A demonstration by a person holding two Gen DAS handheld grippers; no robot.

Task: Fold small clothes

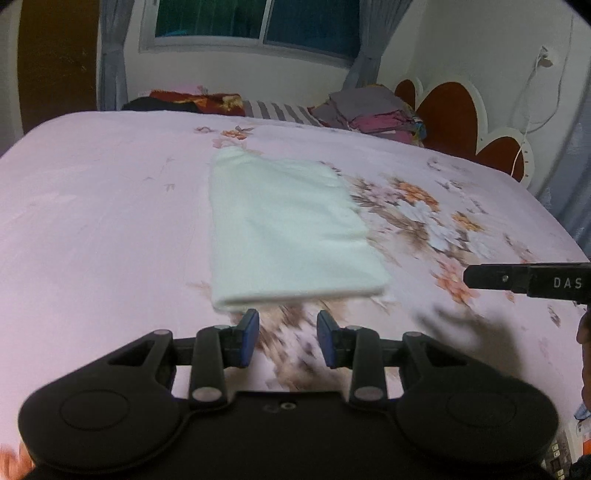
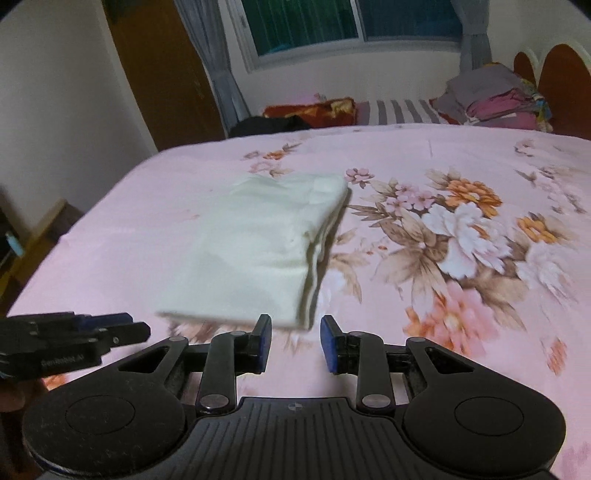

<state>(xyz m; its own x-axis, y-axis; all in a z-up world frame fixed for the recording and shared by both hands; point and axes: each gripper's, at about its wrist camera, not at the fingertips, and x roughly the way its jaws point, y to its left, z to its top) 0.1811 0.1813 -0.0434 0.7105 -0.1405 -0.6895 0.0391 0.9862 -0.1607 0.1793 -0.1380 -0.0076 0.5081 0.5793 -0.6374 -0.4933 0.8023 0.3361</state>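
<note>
A pale white garment (image 1: 284, 229), folded into a long rectangle, lies flat on the pink floral bedsheet (image 1: 92, 206). In the right wrist view the garment (image 2: 258, 247) shows stacked layers along its right edge. My left gripper (image 1: 287, 338) is open and empty, just short of the garment's near edge. My right gripper (image 2: 295, 341) is open and empty, just short of the garment's near right corner. The right gripper's tip (image 1: 480, 277) shows at the right in the left wrist view. The left gripper (image 2: 122, 332) shows at the left in the right wrist view.
A pile of folded clothes (image 1: 369, 110) sits at the far right of the bed by the headboard (image 1: 450, 110). A red blanket (image 1: 199, 99) and striped fabric (image 1: 280, 110) lie along the far edge. A window (image 1: 258, 26) with curtains is behind.
</note>
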